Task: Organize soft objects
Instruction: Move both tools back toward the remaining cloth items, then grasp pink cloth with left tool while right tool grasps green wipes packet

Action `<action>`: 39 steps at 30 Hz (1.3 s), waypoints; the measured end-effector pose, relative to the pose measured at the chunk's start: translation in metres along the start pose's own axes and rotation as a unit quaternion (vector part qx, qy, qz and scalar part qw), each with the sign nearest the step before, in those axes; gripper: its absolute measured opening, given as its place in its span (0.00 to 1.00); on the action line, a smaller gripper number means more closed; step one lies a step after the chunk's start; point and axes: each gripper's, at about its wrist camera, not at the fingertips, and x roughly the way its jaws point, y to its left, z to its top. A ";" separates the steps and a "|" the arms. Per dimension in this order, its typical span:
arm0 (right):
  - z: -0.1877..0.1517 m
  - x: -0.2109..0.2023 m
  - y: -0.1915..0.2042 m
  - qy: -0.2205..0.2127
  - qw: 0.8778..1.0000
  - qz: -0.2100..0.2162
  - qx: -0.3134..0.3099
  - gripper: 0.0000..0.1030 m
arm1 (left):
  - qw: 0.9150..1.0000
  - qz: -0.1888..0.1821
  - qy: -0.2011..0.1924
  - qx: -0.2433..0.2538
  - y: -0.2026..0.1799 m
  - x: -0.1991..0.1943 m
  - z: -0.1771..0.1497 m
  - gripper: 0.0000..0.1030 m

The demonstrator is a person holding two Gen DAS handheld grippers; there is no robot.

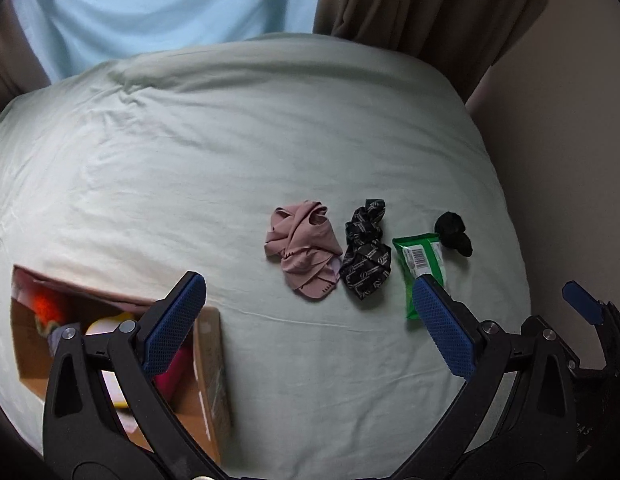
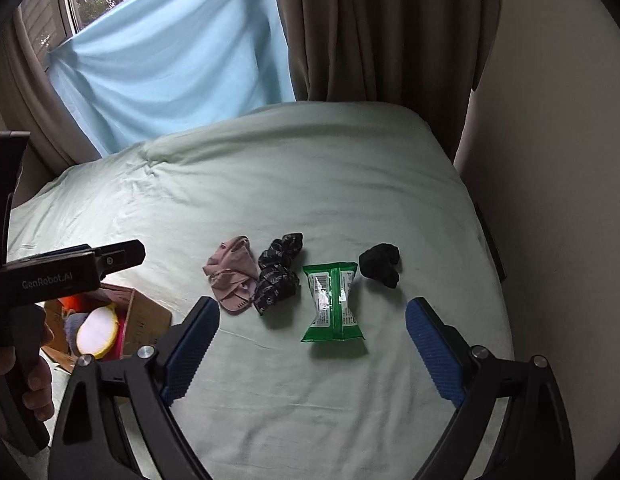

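both tongs hang released above the bed (image 2: pixel 350 168), jaws spread wide and grasping nothing. ahead of the right tongs (image 2: pixel 314 316) four things lie in a row: a pink garment (image 2: pixel 231 272), a black patterned cloth (image 2: pixel 275 276) touching it, a green packet (image 2: pixel 333 302) straight between the jaws, and a black bundle (image 2: pixel 380 264) ahead to their right. the cardboard box (image 1: pixel 207 364), holding bright soft items, sits under the left finger of the left tongs (image 1: pixel 310 316).
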 end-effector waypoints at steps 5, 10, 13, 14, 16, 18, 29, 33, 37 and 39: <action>-0.003 0.061 -0.011 0.035 0.999 0.005 0.011 0.90 | 0.999 0.008 0.039 0.004 0.002 0.070 0.011 0.99; -0.008 0.115 -0.013 0.064 0.998 -0.003 0.003 0.90 | 0.999 0.006 0.053 0.011 0.002 0.117 0.017 0.98; -0.013 0.141 -0.015 0.076 0.997 -0.004 0.003 0.90 | 0.998 0.014 0.064 0.013 0.002 0.143 0.017 0.98; -0.014 0.150 -0.016 0.080 0.997 -0.005 0.005 0.90 | 0.997 0.014 0.069 0.009 0.004 0.152 0.018 0.98; -0.016 0.162 -0.017 0.085 0.996 -0.004 0.009 0.90 | 0.997 0.008 0.077 0.001 0.007 0.168 0.018 0.97; -0.019 0.176 -0.017 0.091 0.996 -0.006 0.006 0.90 | 0.997 0.005 0.083 0.002 0.008 0.182 0.017 0.92; -0.024 0.219 -0.016 0.112 0.993 -0.015 -0.019 0.63 | 0.995 0.018 0.084 0.045 -0.001 0.204 0.007 0.50; -0.021 0.214 -0.018 0.106 0.994 -0.019 -0.019 0.35 | 0.996 0.015 0.078 0.036 0.000 0.199 0.010 0.35; -0.021 0.207 -0.022 0.097 0.995 -0.020 -0.006 0.35 | 0.997 0.013 0.074 0.030 -0.001 0.188 0.011 0.29; -0.020 0.200 -0.022 0.091 0.996 -0.019 -0.004 0.35 | 0.997 0.013 0.069 0.029 0.000 0.178 0.010 0.28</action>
